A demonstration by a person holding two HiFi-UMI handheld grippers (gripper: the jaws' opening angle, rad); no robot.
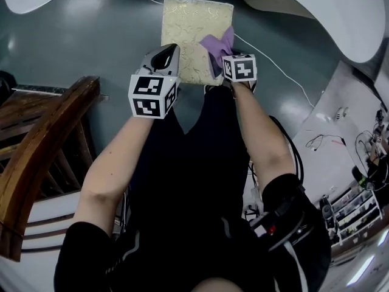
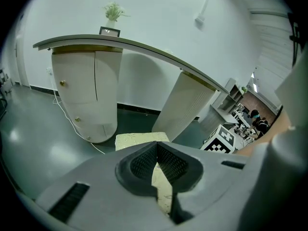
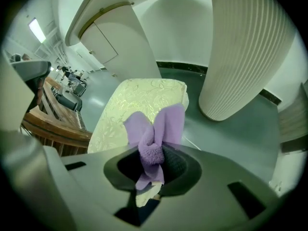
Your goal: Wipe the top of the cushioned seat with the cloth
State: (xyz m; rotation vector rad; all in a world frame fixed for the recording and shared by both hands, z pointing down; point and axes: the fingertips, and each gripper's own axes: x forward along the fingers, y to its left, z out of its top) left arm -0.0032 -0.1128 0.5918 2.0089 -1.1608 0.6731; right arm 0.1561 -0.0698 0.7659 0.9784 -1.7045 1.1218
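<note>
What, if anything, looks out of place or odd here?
Nothing looks spilled or damaged. The cushioned seat lies flat, and the purple cloth is bunched in the right gripper over the seat's right side. The only oddity is a loose white cable trailing across the floor beside the seat. The left gripper is shut on nothing.

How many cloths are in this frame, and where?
1. The purple cloth is pinched in the tongs of the right gripper, over the near right part of the cushioned seat. The tongs of the left gripper are shut and empty. Others may lie out of view.
</note>
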